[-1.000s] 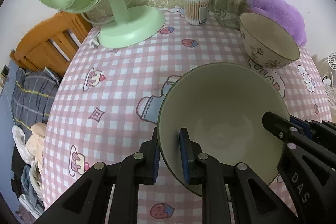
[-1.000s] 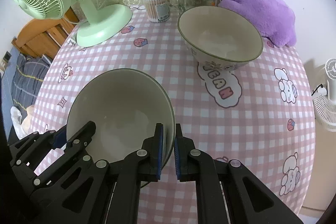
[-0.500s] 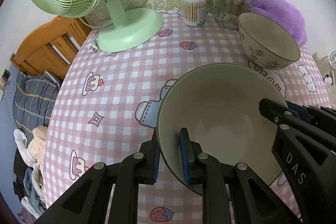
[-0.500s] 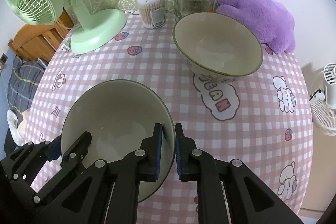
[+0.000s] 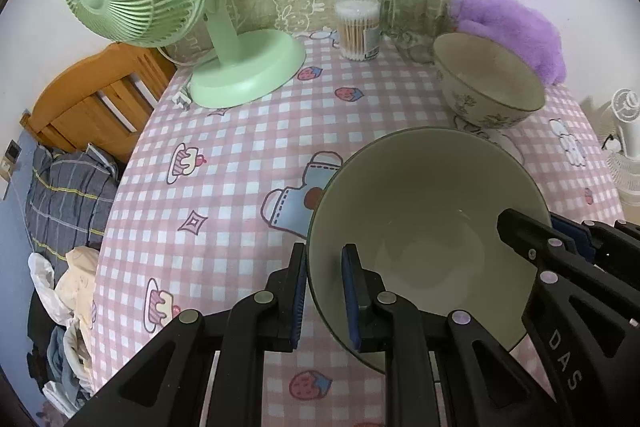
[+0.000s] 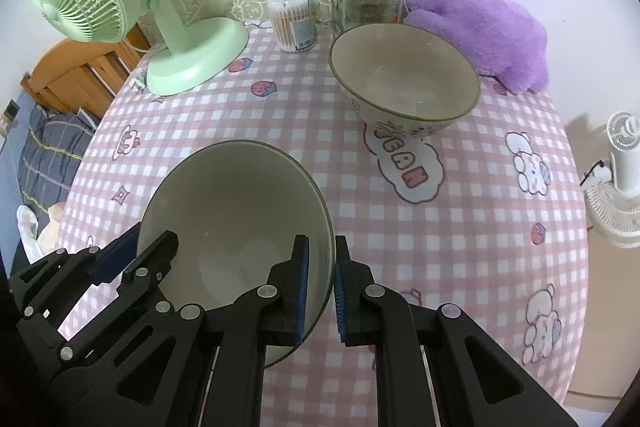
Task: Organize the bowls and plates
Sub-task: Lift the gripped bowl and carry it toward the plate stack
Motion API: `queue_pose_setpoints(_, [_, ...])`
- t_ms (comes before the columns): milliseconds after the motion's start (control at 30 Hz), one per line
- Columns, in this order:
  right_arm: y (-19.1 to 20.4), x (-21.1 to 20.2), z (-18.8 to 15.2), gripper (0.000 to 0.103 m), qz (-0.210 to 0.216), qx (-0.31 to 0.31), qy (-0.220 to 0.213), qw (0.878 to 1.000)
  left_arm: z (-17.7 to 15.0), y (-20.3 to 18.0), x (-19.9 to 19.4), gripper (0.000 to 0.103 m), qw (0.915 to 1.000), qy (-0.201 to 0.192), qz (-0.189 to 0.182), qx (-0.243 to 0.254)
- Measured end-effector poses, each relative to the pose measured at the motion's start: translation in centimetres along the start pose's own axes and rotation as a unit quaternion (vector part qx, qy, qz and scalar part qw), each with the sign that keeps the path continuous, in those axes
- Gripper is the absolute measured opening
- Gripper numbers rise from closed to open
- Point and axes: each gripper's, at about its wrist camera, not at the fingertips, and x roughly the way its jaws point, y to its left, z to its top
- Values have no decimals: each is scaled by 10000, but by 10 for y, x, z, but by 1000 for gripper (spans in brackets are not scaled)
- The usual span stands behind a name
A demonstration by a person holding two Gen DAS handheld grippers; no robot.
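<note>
We have the plain bowl point(image 5: 424, 227) pinched on opposite rims by the left gripper point(image 5: 323, 295) and right gripper point(image 6: 320, 291), near the table's point(image 6: 460, 247) front edge. It looks glazed, slippery, breakable; the patterned bowl point(image 6: 404, 83) sits by the back edge.

Glossy ceramic bowl point(image 5: 432, 211), cloth tablecloth point(image 5: 224, 163)

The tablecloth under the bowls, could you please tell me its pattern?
The tablecloth is pink-and-white gingham with cartoon cupcakes, strawberries and bears, clearest in the right wrist view.
</note>
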Motion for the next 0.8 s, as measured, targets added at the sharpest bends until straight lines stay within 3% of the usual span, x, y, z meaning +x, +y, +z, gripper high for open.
queue_pose_setpoints(467, [26, -81, -41, 14, -352, 257, -441, 9981, -31, 26, -70, 15, 9982, -439, -352, 183])
queue_pose_setpoints(800, [51, -125, -88, 14, -585, 533, -603, 9950, -71, 42, -109, 15, 9940, -673, -672, 544])
